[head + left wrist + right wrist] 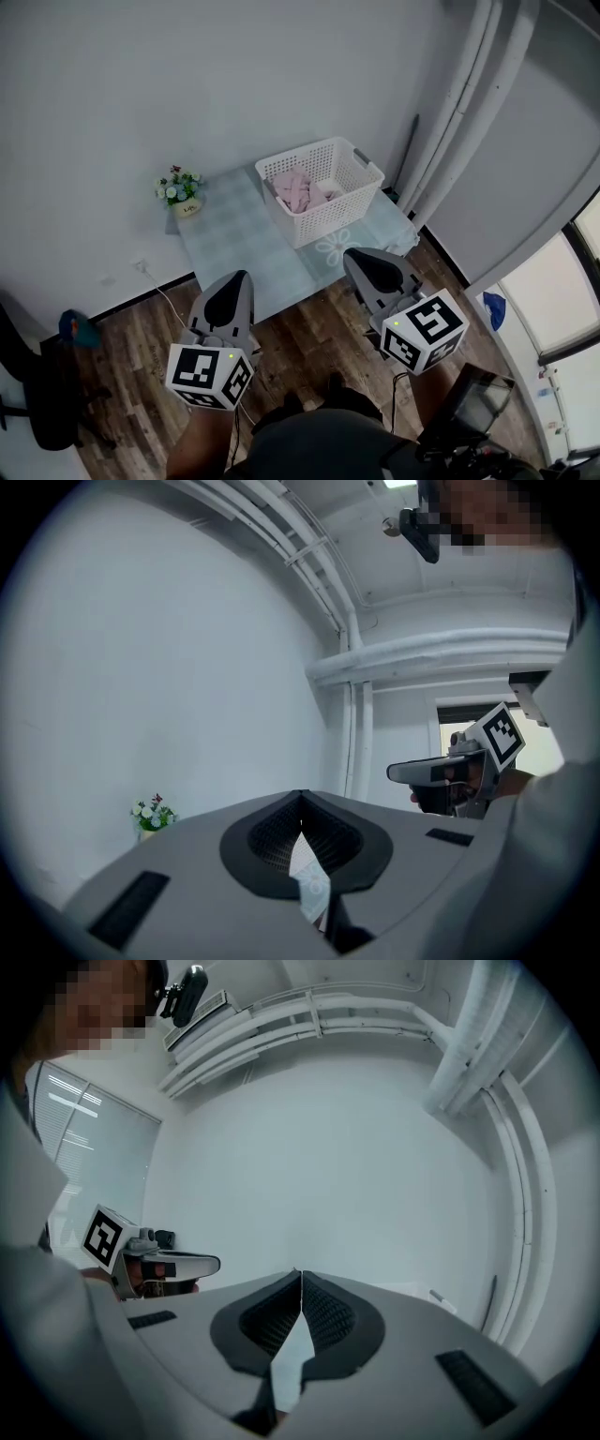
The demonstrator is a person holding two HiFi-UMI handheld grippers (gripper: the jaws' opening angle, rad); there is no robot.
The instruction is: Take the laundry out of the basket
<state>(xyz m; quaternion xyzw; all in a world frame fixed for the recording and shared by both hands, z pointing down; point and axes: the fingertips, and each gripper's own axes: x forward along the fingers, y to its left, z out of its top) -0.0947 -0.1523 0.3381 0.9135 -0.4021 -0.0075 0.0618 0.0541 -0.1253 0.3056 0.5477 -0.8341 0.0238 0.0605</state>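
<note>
Step in hand is judged as the approach; nothing is lifted yet. The left gripper (236, 277) and right gripper (353, 257) are held low and close to the person, over the wood floor (309, 328), well apart from the basket (328, 223). Both sets of jaws are closed and nothing is held: in each gripper view the tips are seen meeting, with only a bare slit lower down.

Further off, a checked cloth (234, 244) is spread against the wall; whether it covers a low bench or the floor cannot be told. The basket is set upright on its right part, and the pink laundry (300, 190) is bunched inside it, toward the left end. Flowers (179, 187) are placed at the cloth's far left corner, apart from the basket.

Next move, as judged: the grippers are to be carried forward over the rim, one set of jaws opened, lowered onto the pink heap and closed on a fold.

Basket and laundry are shown by the head view only. The jaw contact is shown by the gripper views only; both are aimed at the wall. The flowers are caught in the left gripper view, not in the right.
</note>
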